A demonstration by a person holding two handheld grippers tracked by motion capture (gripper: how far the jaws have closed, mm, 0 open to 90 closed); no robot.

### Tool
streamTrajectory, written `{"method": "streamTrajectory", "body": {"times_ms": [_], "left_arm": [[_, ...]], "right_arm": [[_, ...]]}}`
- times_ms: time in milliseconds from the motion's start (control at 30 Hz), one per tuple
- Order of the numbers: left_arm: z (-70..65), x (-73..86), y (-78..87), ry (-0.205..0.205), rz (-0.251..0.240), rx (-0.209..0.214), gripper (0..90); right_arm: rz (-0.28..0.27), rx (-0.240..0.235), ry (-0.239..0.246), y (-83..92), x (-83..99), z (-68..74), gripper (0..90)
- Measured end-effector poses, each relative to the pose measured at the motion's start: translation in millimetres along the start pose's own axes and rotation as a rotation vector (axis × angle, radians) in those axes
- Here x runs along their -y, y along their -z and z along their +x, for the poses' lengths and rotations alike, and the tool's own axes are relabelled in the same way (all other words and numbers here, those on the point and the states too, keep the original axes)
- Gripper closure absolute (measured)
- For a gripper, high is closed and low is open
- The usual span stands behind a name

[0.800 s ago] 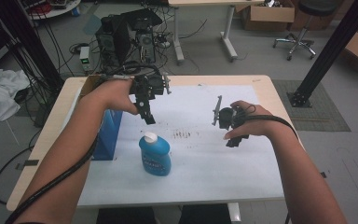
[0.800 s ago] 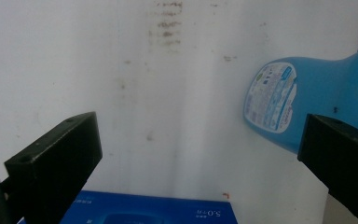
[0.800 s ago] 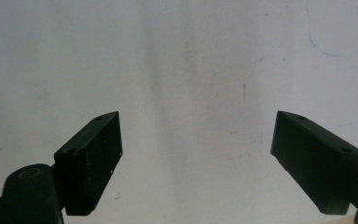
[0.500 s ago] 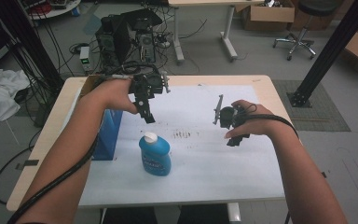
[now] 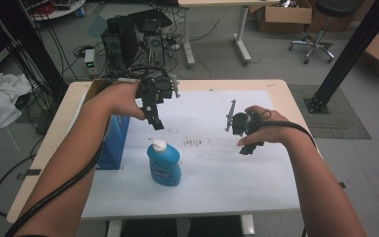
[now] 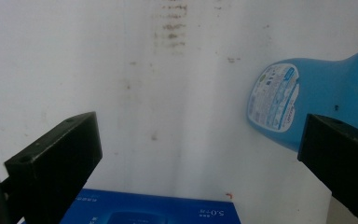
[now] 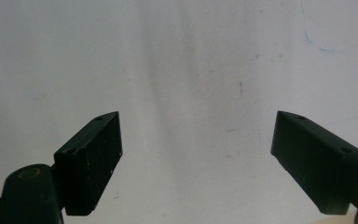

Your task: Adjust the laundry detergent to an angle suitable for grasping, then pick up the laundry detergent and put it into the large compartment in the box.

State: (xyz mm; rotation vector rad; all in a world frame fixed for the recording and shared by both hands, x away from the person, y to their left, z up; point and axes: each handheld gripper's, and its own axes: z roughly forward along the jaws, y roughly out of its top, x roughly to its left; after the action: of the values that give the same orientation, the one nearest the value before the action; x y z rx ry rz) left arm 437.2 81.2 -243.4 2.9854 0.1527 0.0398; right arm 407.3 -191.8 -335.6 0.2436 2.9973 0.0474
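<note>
Blue plastic detergent bottle [image 5: 163, 163] with a white cap [image 5: 159, 145] stands upright on the white sheet [image 5: 212, 173] covering the desk [image 5: 288, 94], just below and in front of the left tongs [image 5: 154, 118] in the high view. In the left gripper view the bottle [image 6: 307, 100] sits off toward the right jaw, not between the two, and you can read a pale label [image 6: 272, 95] on its side, though the print's too small to make out.

Left tongs [image 6: 200, 154] are spread wide with nothing in them, hanging above the sheet and tilted down at it. Right under them, at the near edge of that view, is the top of a dark blue box [image 6: 154, 212]. From the high view the box [image 5: 113, 143] stands just beside the bottle on the side away from the right tongs, partly hidden by the person's left forearm [image 5: 79, 163].

Right tongs [image 5: 242, 131] are well apart from the bottle, over the other half of the sheet, held in the person's right hand [image 5: 261, 128]. In the right gripper view they [image 7: 196, 163] are spread wide too, nothing pinched, only bare white sheet [image 7: 191, 70] with a few faint marks between the jaws.

There's a smudgy patch of dark specks [image 5: 195, 143] on the sheet between the two tongs. Black cable [image 5: 59, 192] trails down along the left arm.
</note>
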Motion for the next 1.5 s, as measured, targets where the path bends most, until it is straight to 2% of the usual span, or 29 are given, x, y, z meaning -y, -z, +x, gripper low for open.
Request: {"method": "streamTrajectory", "body": {"times_ms": [367,867,1000,1267,1500], "left_arm": [[-2.6,3.7,3.2,0.01,0.007,-0.002,0.1],[-3.5,-4.5,-0.4,-0.009,0.011,0.007,0.1],[-4.8,-4.9,3.0,-0.017,0.01,0.009,0.1],[-19.0,-3.0,19.3,-0.047,0.0,-0.006,0.1],[-31.8,1.8,29.1,-0.062,-0.018,0.003,0.1]], "right_arm": [[0.002,0.006,-0.005,3.4,0.3,1.7,16.6],[-0.003,0.005,-0.011,2.5,4.8,1.5,16.6],[-0.011,0.006,-0.02,3.4,6.9,2.3,16.6],[-0.013,0.012,-0.012,7.4,5.4,6.4,16.6],[-0.015,0.013,-0.012,8.2,6.1,5.9,16.6]]}}
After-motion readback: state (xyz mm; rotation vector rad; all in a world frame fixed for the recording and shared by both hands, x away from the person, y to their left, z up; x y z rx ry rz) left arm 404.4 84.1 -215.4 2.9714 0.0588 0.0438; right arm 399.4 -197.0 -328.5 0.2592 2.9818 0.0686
